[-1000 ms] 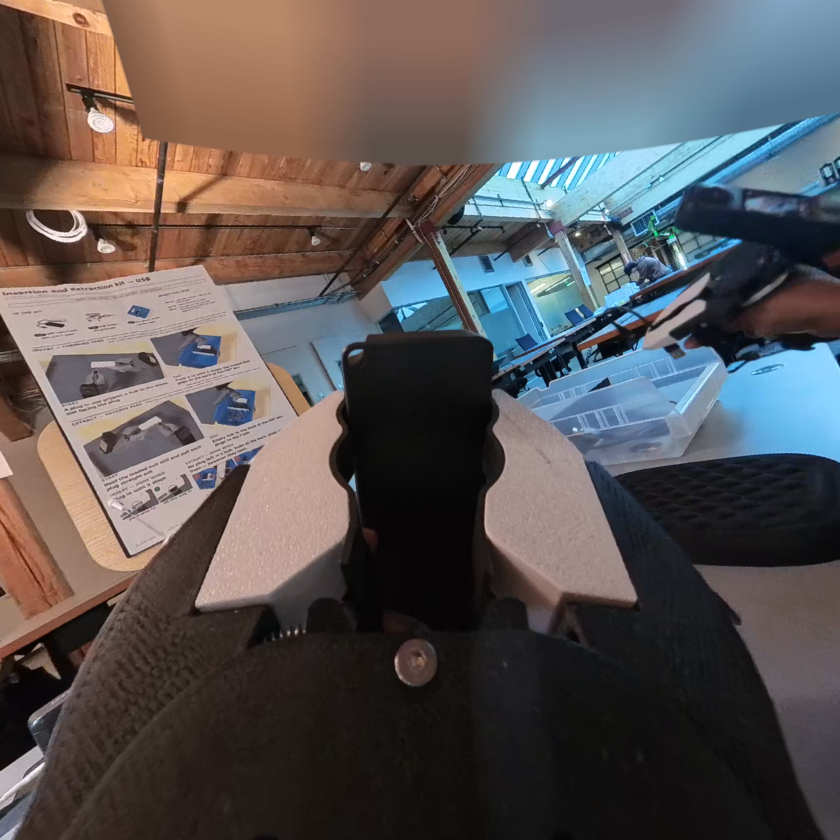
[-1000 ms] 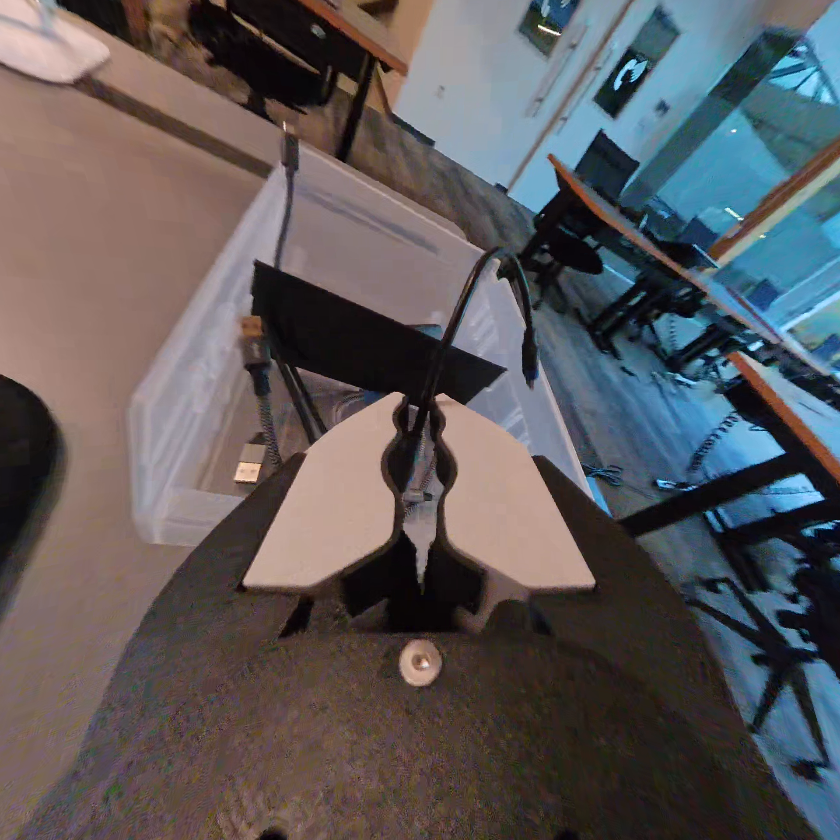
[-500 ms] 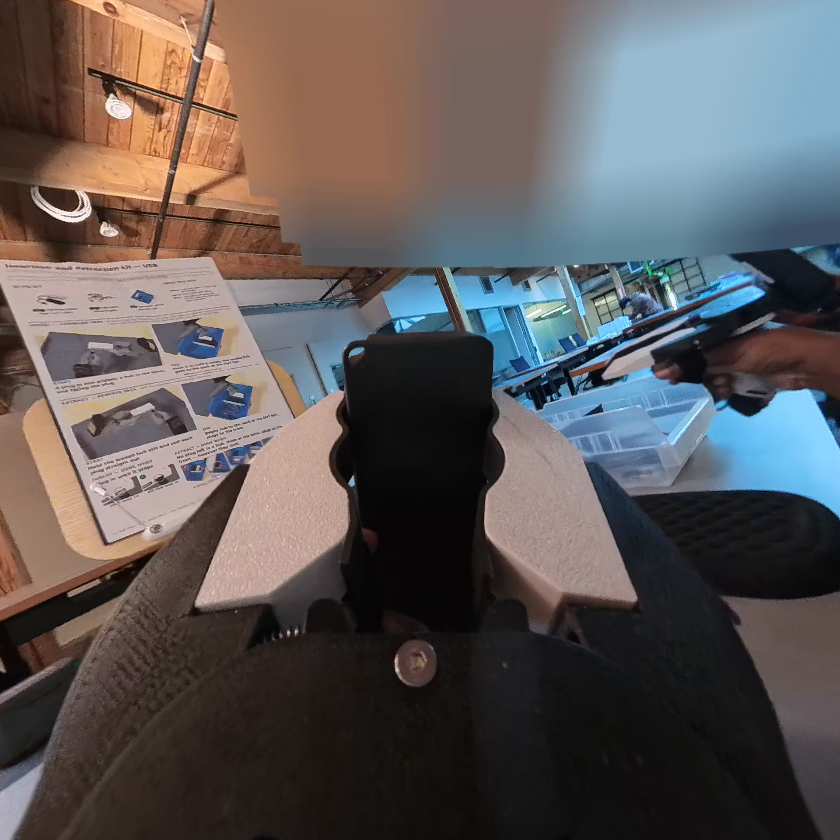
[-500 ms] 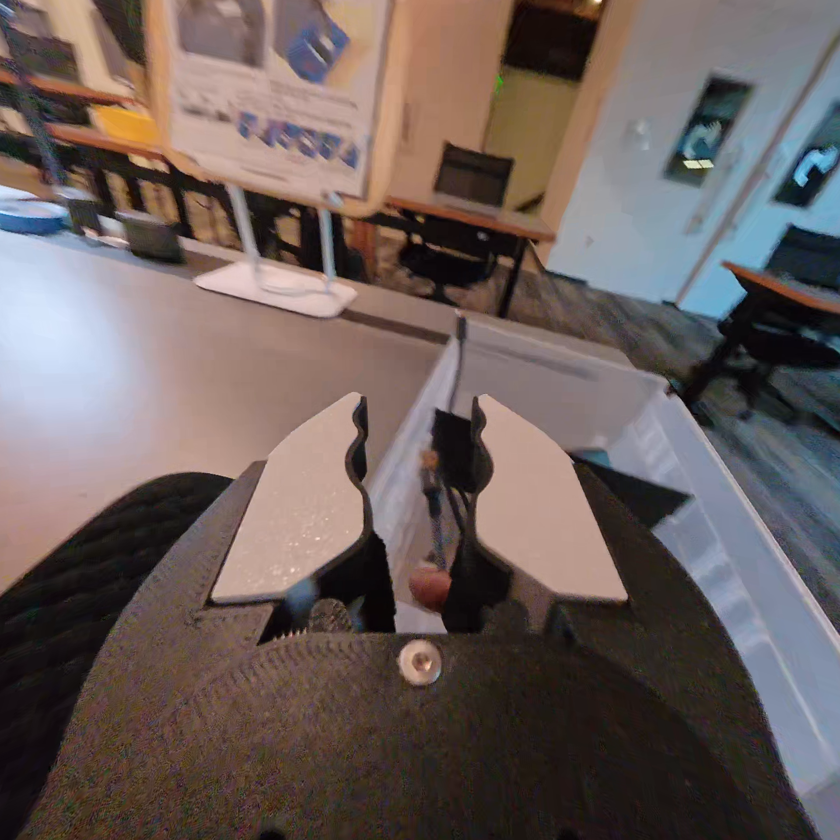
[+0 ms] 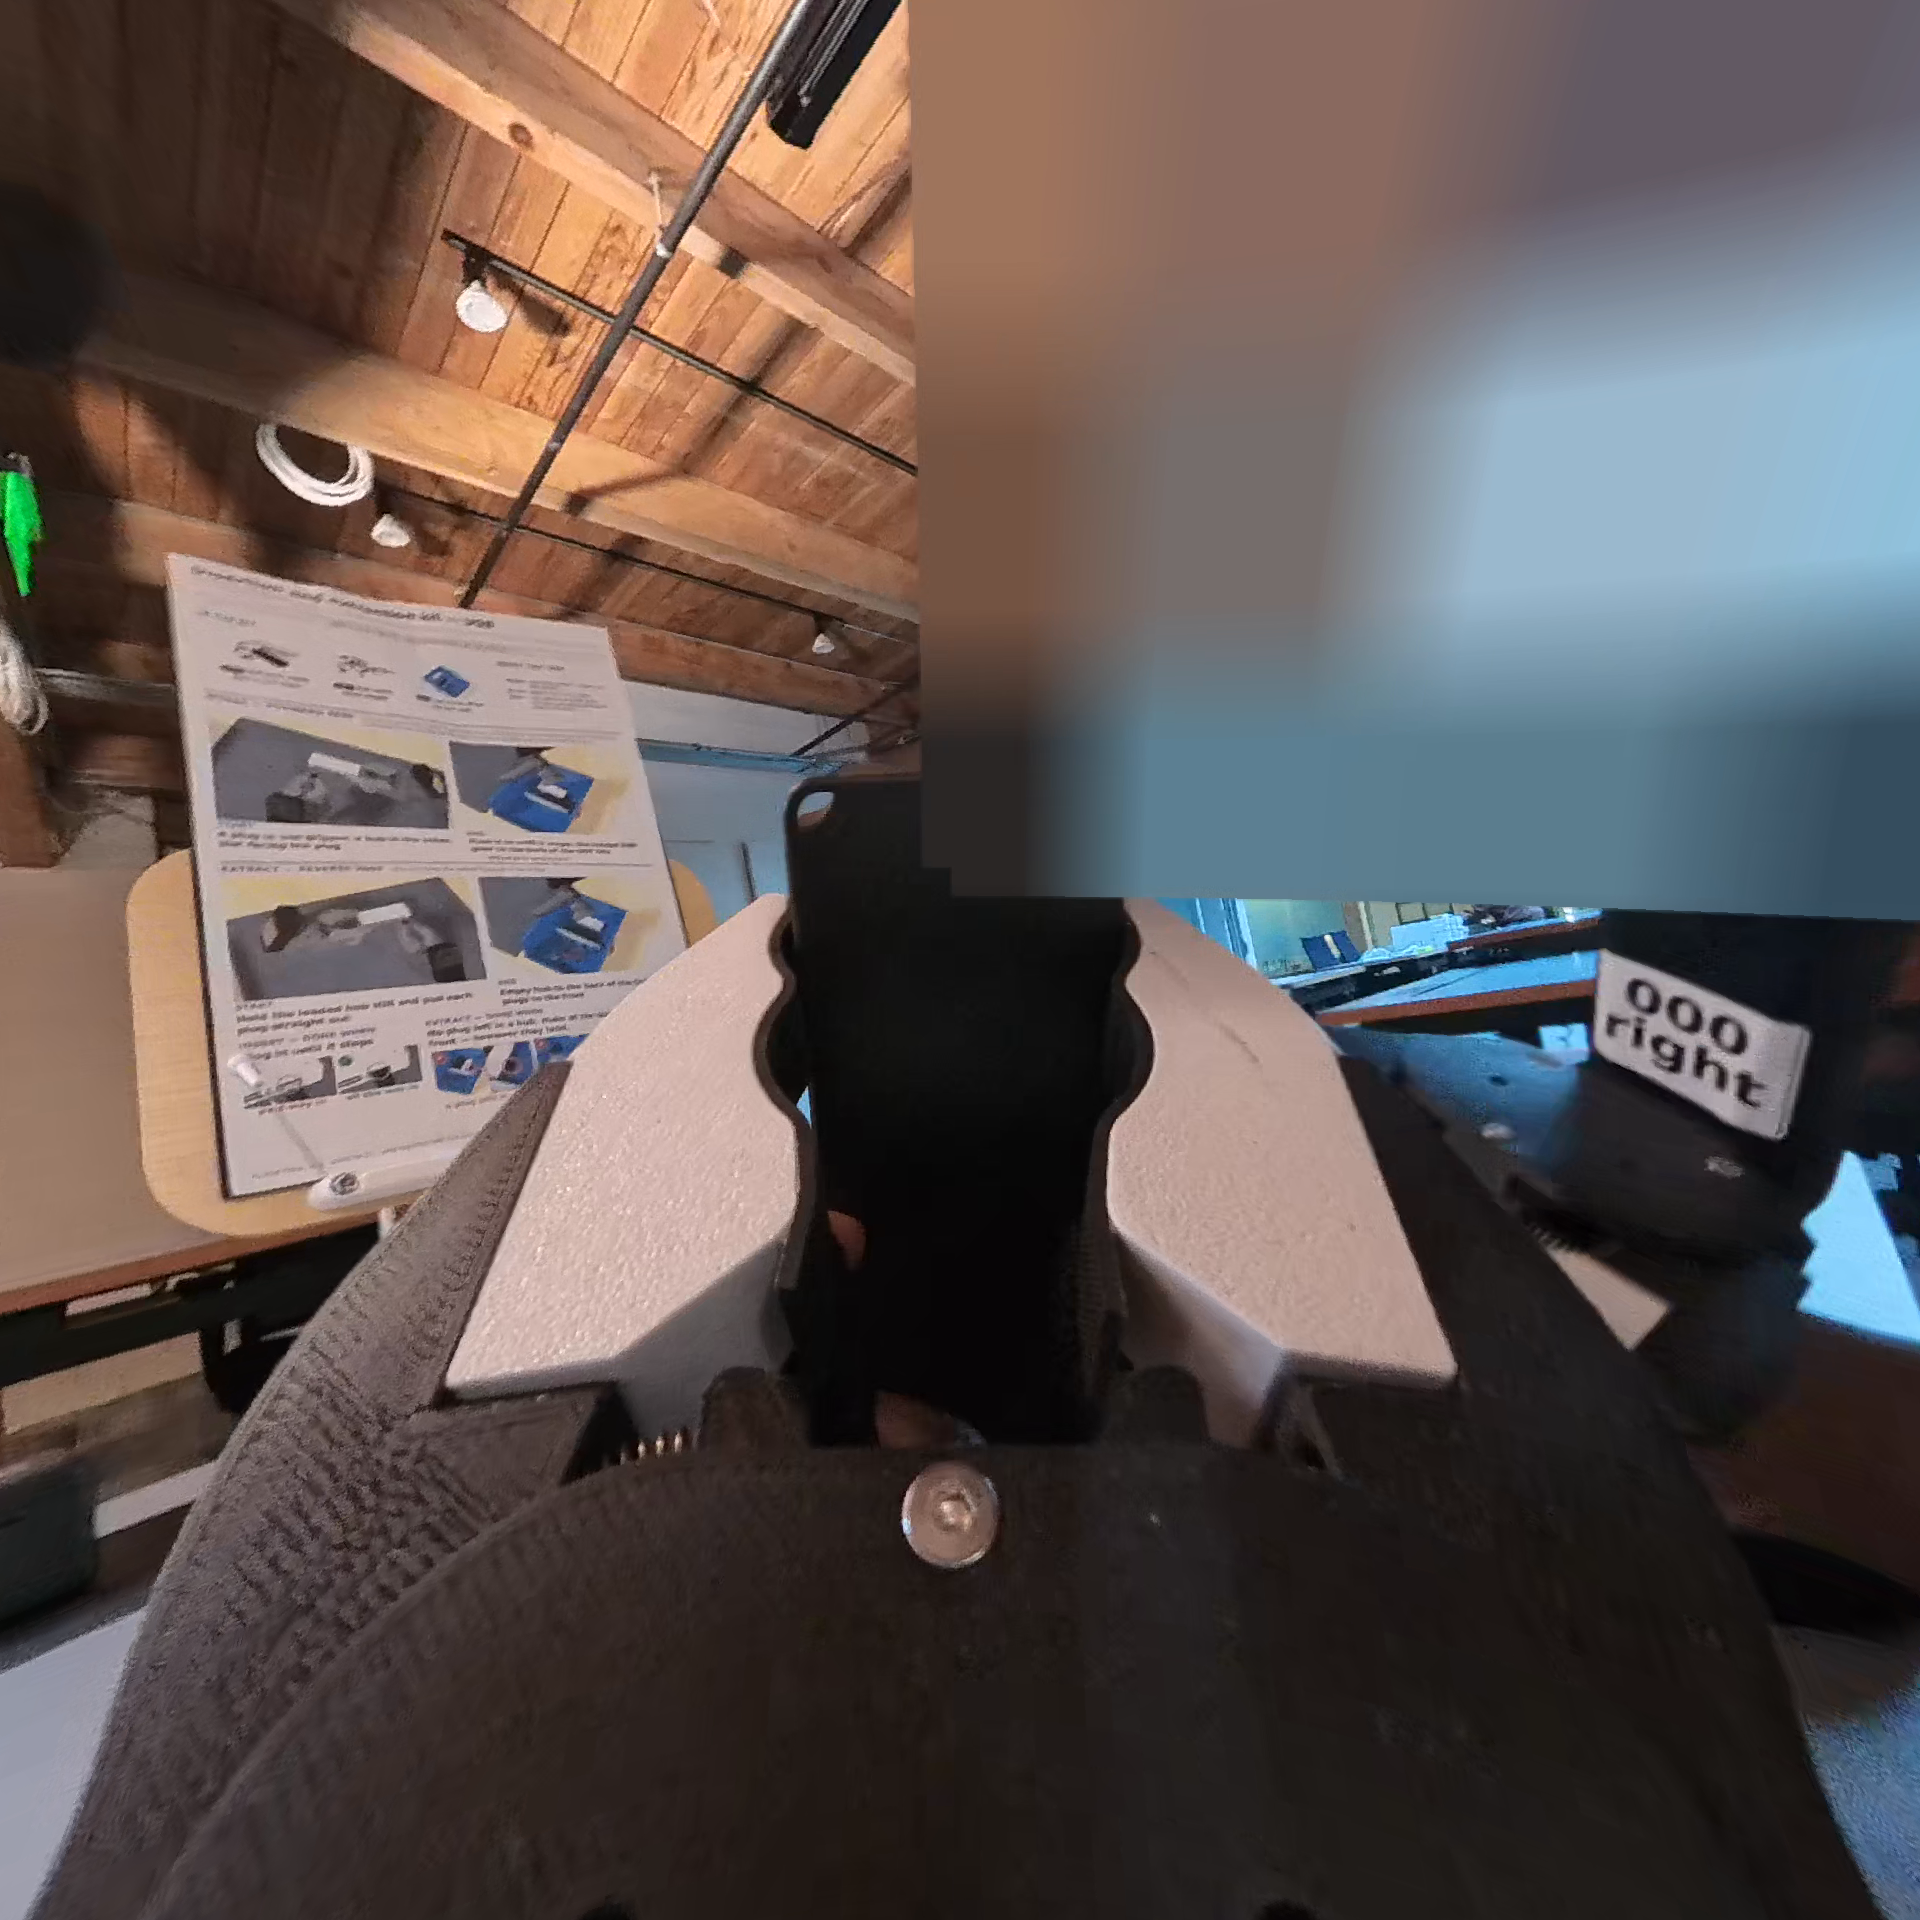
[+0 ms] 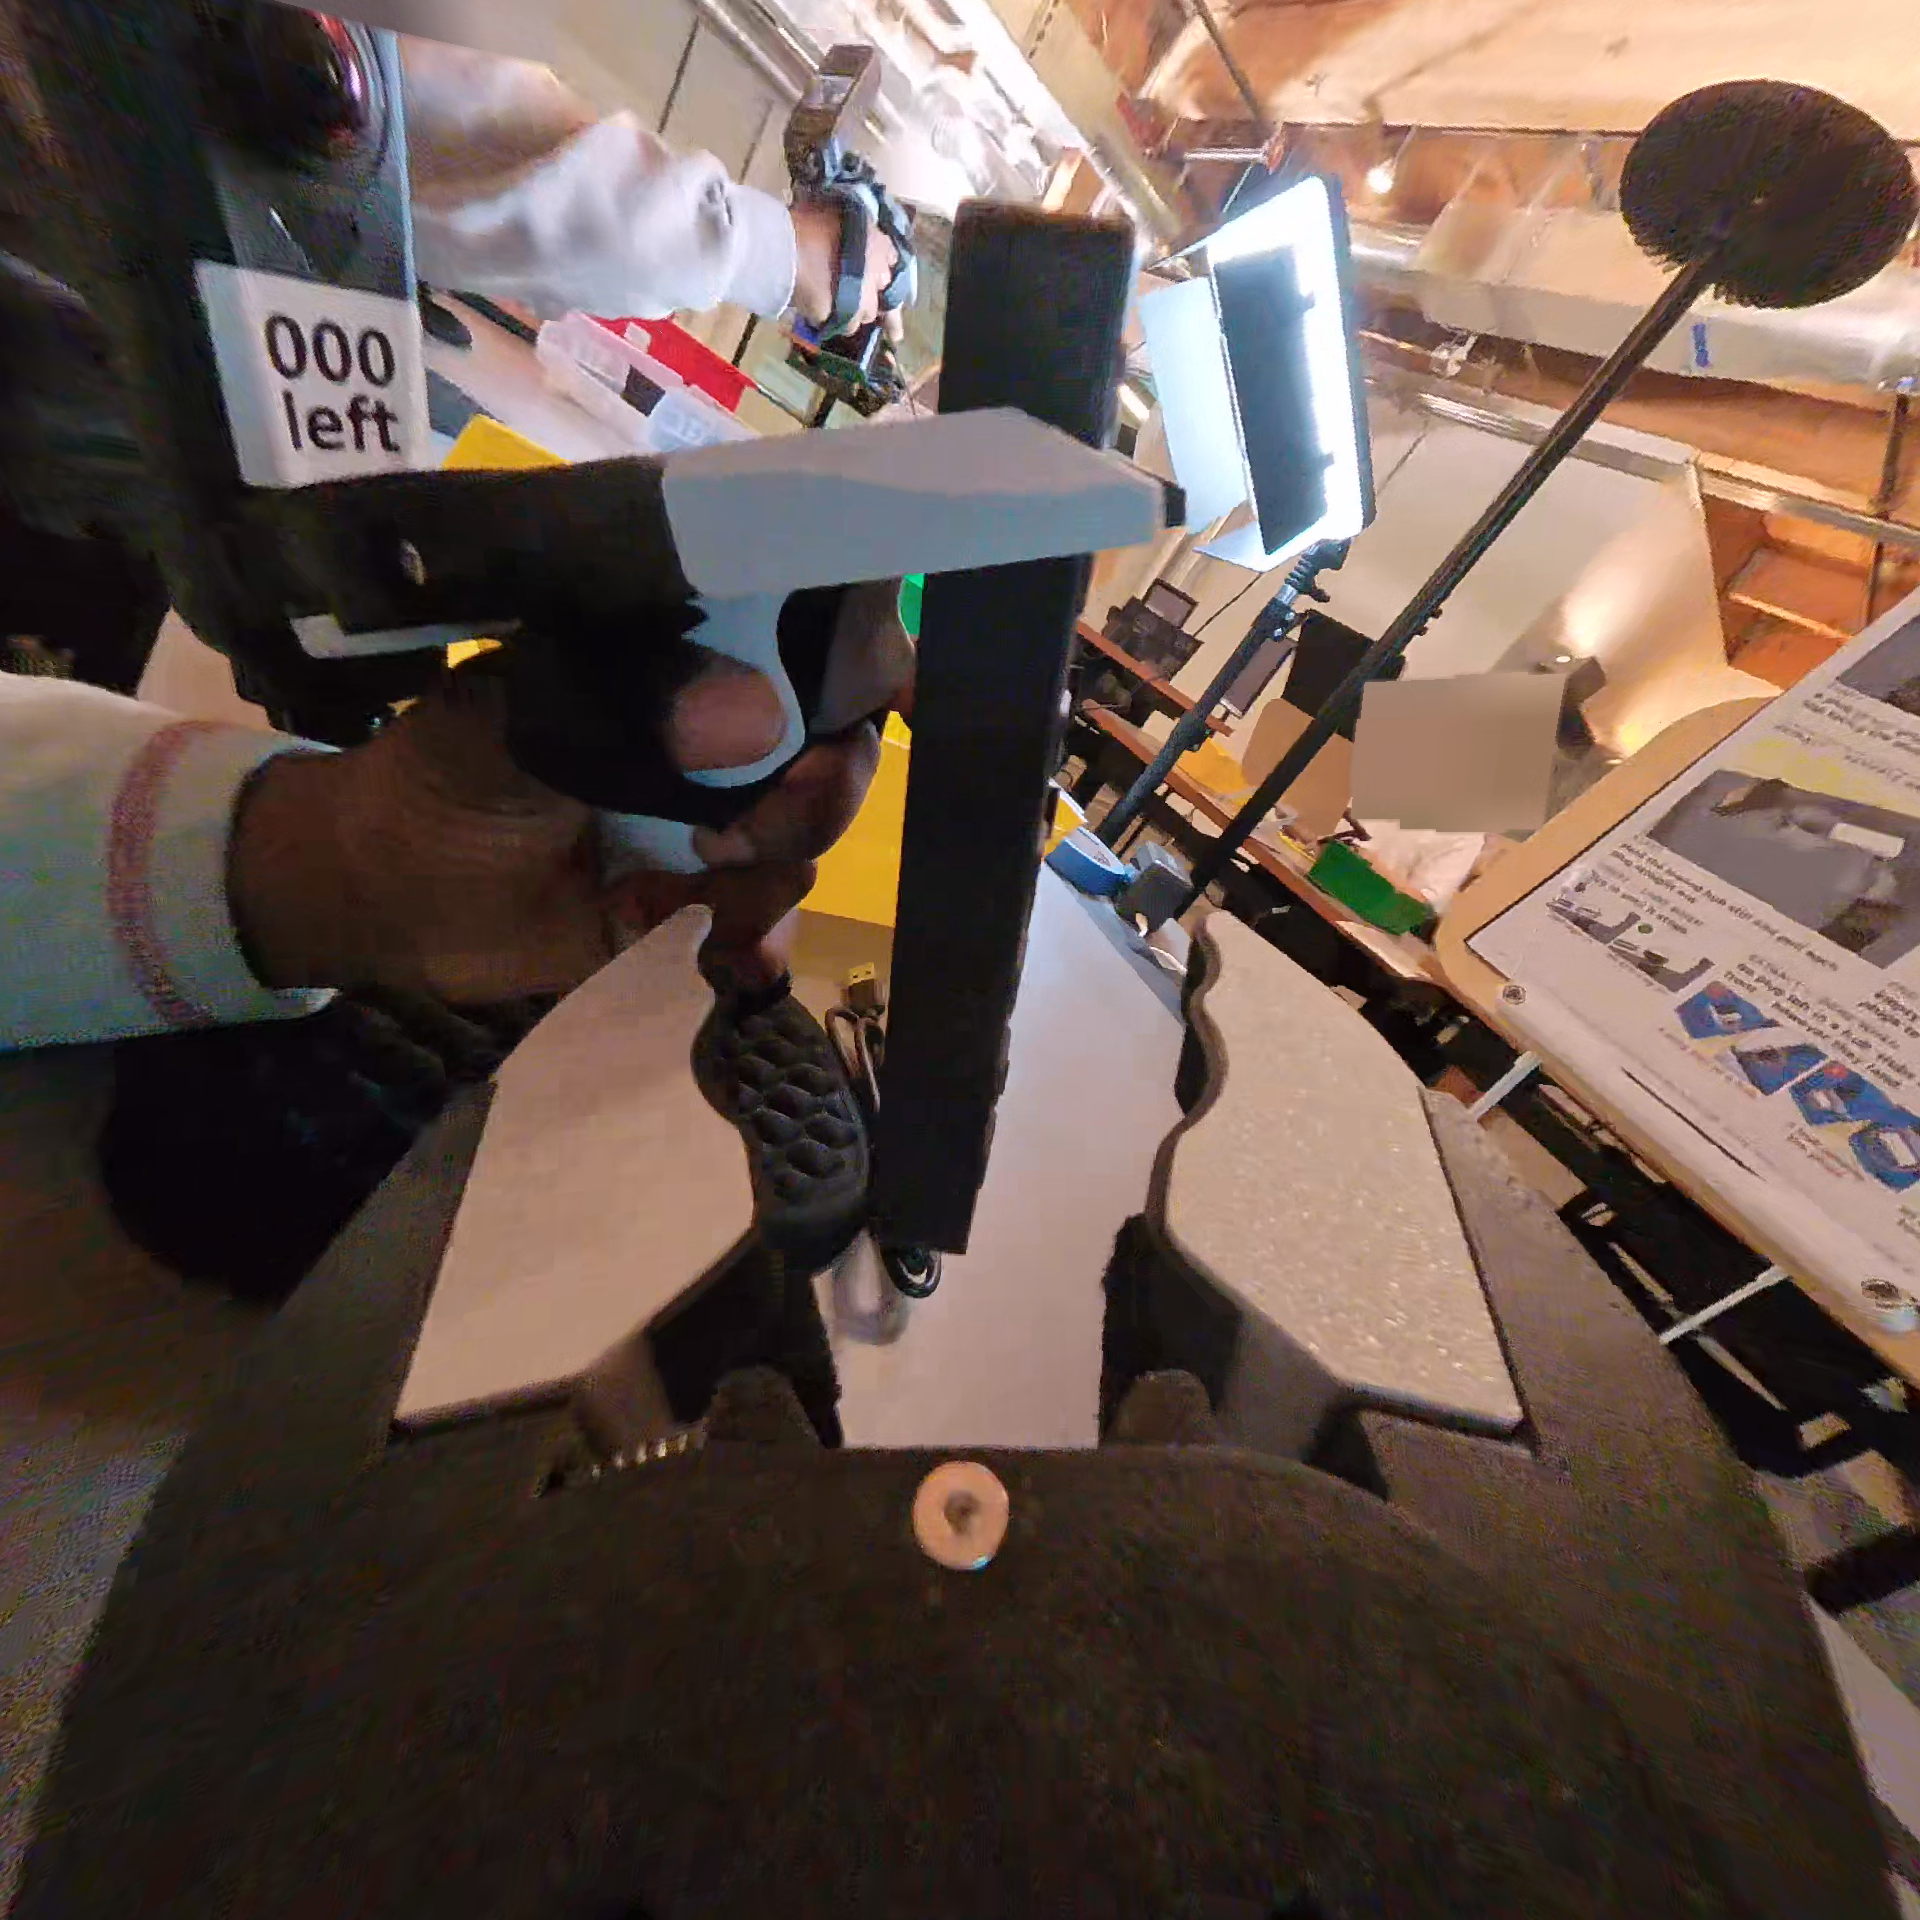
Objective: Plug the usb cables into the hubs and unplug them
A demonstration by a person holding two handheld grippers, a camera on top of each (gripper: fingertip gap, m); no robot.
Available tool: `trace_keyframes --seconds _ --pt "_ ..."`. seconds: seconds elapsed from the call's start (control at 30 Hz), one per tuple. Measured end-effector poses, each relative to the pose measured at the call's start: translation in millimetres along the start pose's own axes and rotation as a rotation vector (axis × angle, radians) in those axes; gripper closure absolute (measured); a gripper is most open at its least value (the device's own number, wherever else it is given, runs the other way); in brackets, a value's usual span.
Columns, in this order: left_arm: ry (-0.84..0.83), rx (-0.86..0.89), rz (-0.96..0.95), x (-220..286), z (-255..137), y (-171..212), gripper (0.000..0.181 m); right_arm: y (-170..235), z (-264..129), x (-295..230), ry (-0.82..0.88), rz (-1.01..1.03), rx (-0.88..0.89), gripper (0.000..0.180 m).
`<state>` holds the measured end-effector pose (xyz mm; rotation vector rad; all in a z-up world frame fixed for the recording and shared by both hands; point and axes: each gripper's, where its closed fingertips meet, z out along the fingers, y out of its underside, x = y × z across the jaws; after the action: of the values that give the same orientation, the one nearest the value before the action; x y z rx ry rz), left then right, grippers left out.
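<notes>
My left gripper (image 5: 956, 914) is shut on a long flat black hub (image 5: 951, 1060) and holds it upright. In the right wrist view the same hub (image 6: 987, 748) stands on end just ahead, clamped from the left by the left gripper's white finger (image 6: 904, 509). A thin black cable end (image 6: 906, 1265) hangs at the hub's lower end. My right gripper (image 6: 951, 925) is open and empty, with its jaws wide apart on either side of the hub's lower part and not touching it. A loose USB plug (image 6: 862, 985) lies on the table behind the hub.
A black textured mat (image 6: 795, 1127) lies on the grey table (image 6: 1081, 1039). An instruction sheet on a wooden board (image 5: 405, 862) stands at the table's edge. A light panel (image 6: 1288, 364), a foam-tipped microphone stand (image 6: 1766, 187) and a blue tape roll (image 6: 1086, 857) are behind.
My right gripper let go of the black cable over the clear bin, opened, and swung round to face the left gripper. The left gripper kept hold of the hub and tilted upward.
</notes>
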<state>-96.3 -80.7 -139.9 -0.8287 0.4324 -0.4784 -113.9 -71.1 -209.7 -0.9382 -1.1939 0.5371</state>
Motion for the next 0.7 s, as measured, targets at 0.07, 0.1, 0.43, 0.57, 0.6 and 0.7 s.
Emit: trace_keyframes --seconds 0.07,0.1,0.43,0.57,0.6,0.7 --pt "0.058 0.005 0.012 15 1 0 0.125 4 4 1 0.069 -0.107 -0.044 0.134" --pt "0.096 -0.001 0.036 25 2 3 0.125 7 2 4 0.098 -0.191 -0.081 0.149" --pt "0.099 -0.007 0.056 26 13 20 0.088 -42 -105 115 0.534 -0.468 -0.015 0.155" --pt "0.084 -0.046 0.168 28 15 28 0.09 -87 -165 177 0.726 -0.596 0.016 0.154" --pt "0.086 -0.061 0.202 29 15 32 0.091 -98 -182 193 0.779 -0.615 0.03 0.155" --pt "0.104 -0.102 0.28 35 17 41 0.092 -127 -231 237 0.904 -0.591 0.143 0.155"
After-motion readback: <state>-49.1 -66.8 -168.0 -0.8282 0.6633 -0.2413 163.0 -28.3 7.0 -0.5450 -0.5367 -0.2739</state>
